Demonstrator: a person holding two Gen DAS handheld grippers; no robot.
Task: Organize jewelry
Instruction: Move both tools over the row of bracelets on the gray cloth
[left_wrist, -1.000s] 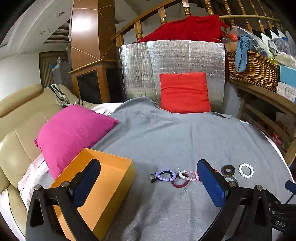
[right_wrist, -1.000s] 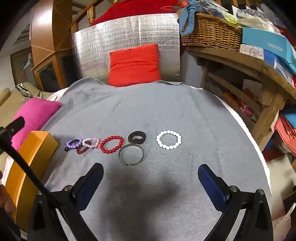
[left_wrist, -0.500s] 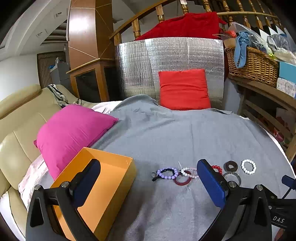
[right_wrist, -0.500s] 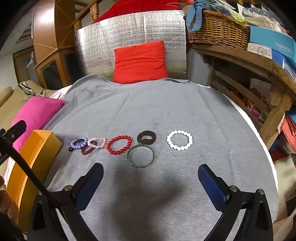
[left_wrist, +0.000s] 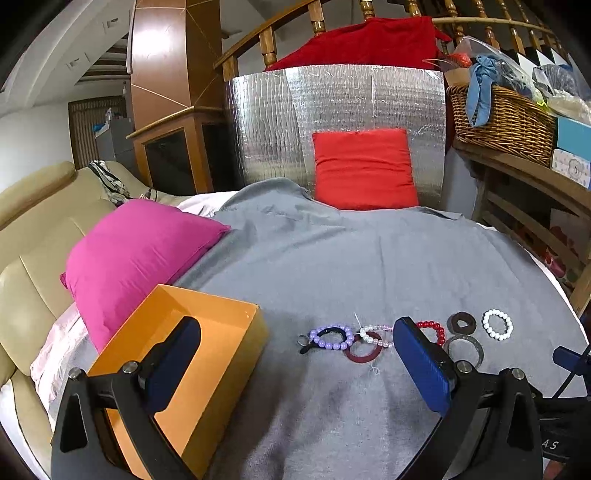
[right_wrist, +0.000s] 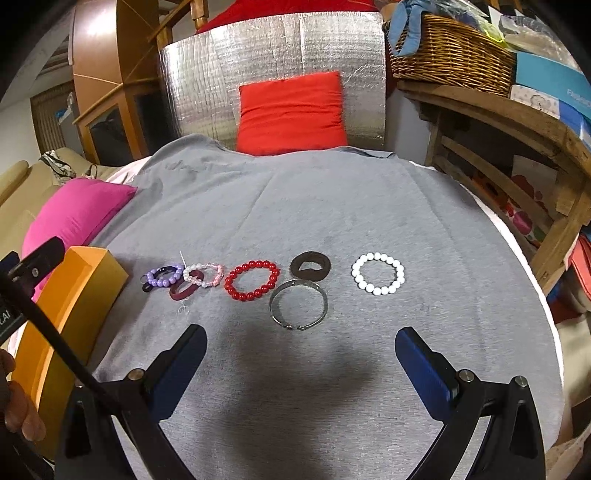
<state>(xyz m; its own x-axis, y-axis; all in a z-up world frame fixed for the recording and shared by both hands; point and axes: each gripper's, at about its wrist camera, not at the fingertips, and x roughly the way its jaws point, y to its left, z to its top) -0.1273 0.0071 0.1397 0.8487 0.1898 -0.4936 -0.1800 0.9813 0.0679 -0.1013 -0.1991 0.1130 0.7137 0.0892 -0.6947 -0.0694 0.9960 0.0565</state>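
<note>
Several bracelets lie in a row on the grey cloth (right_wrist: 332, 206): a purple bead bracelet (right_wrist: 161, 277), a pink and white bead bracelet (right_wrist: 204, 274) over a maroon ring (right_wrist: 181, 291), a red bead bracelet (right_wrist: 252, 280), a dark brown hair tie (right_wrist: 309, 265), a silver bangle (right_wrist: 299, 308) and a white bead bracelet (right_wrist: 377, 273). An open orange box (left_wrist: 177, 354) stands left of them. My left gripper (left_wrist: 295, 362) is open and empty, above the box edge and the purple bracelet (left_wrist: 330, 336). My right gripper (right_wrist: 299, 369) is open and empty, just short of the bangle.
A magenta pillow (left_wrist: 136, 254) lies behind the box, on a beige sofa (left_wrist: 33, 236). A red cushion (right_wrist: 291, 112) leans on a silver foil panel (right_wrist: 273, 55) at the back. A wooden shelf (right_wrist: 517, 147) with a wicker basket (right_wrist: 450, 55) stands on the right.
Both grippers have moved a little forward and down toward the row of bracelets, which now sits larger and nearer. Both stay open; nothing was picked up.
</note>
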